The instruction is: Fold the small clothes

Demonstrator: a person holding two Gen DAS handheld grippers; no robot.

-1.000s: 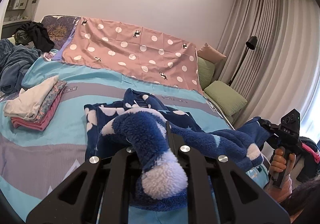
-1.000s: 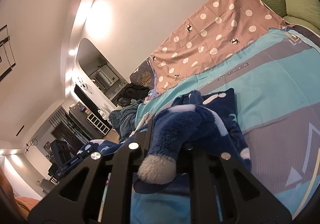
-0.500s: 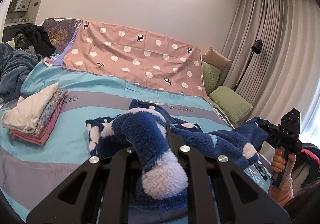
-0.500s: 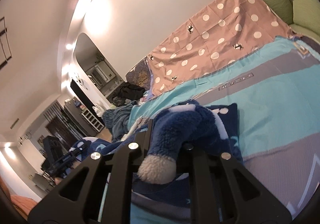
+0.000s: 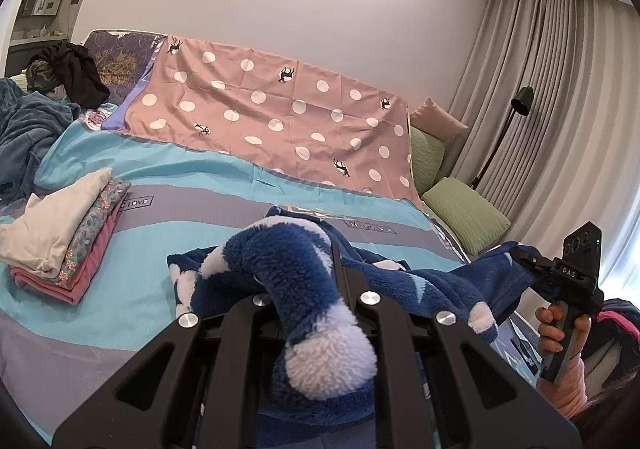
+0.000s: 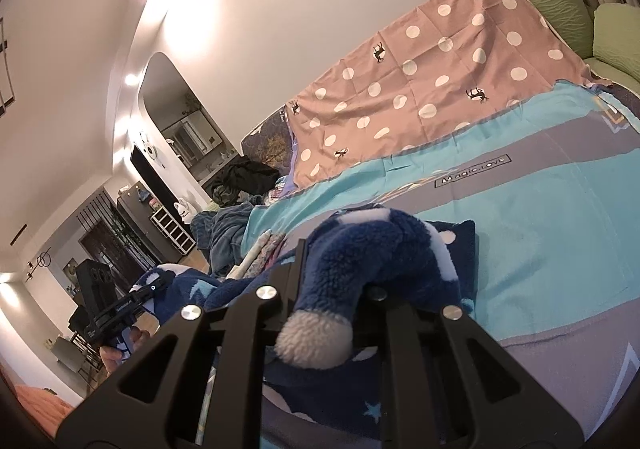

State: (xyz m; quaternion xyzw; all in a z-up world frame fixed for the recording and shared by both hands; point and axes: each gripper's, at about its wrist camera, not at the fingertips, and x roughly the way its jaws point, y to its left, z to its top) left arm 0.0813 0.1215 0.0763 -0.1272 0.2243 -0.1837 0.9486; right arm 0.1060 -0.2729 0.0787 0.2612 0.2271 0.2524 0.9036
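A fluffy blue-and-white fleece garment (image 5: 304, 273) hung stretched between two handheld grippers above a bed (image 5: 224, 185) covered in a turquoise-and-grey striped spread. The left gripper (image 5: 308, 289) was clamped on one bunched end of the garment, a white-tipped roll of fleece bulging back over its jaws. The right gripper (image 6: 340, 289) was likewise closed on the other end, and in the left wrist view it showed at the far right, held by the person's right hand (image 5: 560, 329). The garment's middle sagged onto the spread between them. To the left on the bed lay a stack of folded clothes (image 5: 64, 233), white on top, pink at the bottom. A pink polka-dot sheet (image 5: 272, 121) draped the far side, with green pillows (image 5: 464, 209) to the right, near the grey curtains (image 5: 552, 97).
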